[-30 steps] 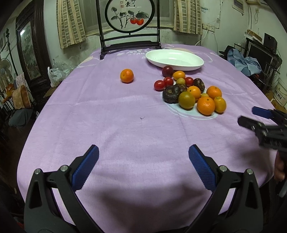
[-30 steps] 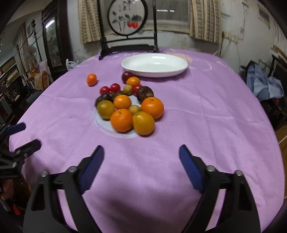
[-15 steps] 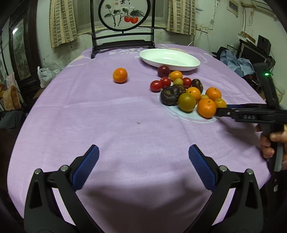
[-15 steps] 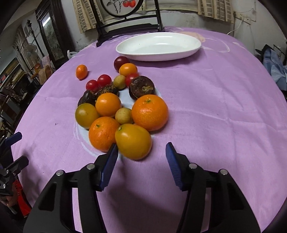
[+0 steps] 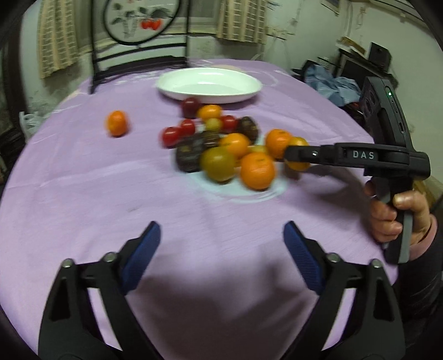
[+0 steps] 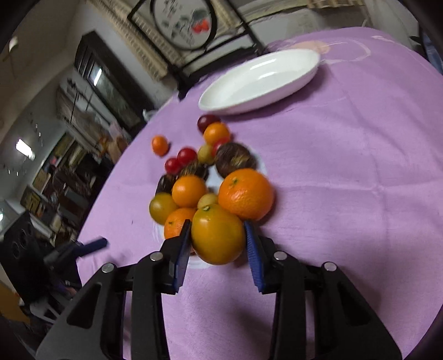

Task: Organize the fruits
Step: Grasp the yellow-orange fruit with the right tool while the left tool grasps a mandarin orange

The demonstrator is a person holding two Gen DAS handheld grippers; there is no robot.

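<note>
Fruit [image 6: 217,234] sits stem-up between closing blue jaws.

Black plastic claw [image 6: 217,243] with ribbed blue pads, silver screws, white "DAS" lettering, dark sleeve.

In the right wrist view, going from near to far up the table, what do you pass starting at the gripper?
right gripper, closed on the yellow-orange fruit → large orange → dark brown fruit → small dark red fruit → white dish → chair back.

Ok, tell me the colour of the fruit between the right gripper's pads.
Yellow-orange, greenish near the stem: the fruit, clearest in the right wrist view.
</note>
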